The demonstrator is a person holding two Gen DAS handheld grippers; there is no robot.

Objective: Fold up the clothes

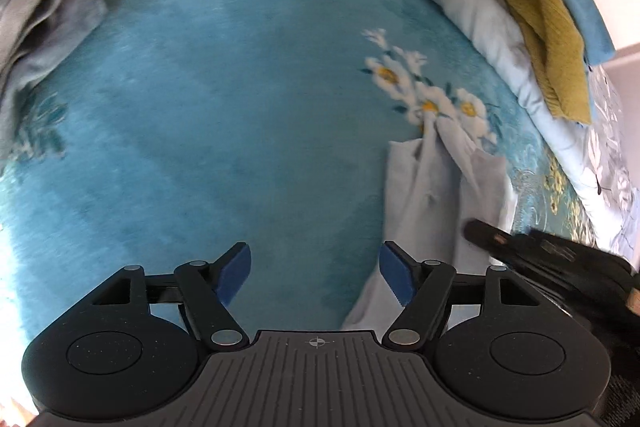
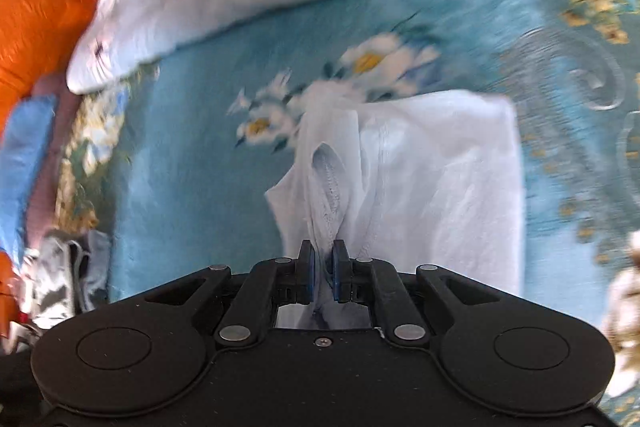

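My left gripper (image 1: 316, 277) hangs wide and empty over the teal blanket (image 1: 224, 115). At three o'clock, the white garment (image 2: 432, 179) lies partly folded, and my right gripper (image 2: 321, 267) pinches its bunched edge. Judging by that, folding is midway. Only the right view shows the orange cloth (image 2: 36, 7).

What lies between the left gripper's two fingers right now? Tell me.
Nothing is held: in the left wrist view only bare teal blanket shows between the open left gripper's fingers. The white garment lies just beside the right-hand finger.
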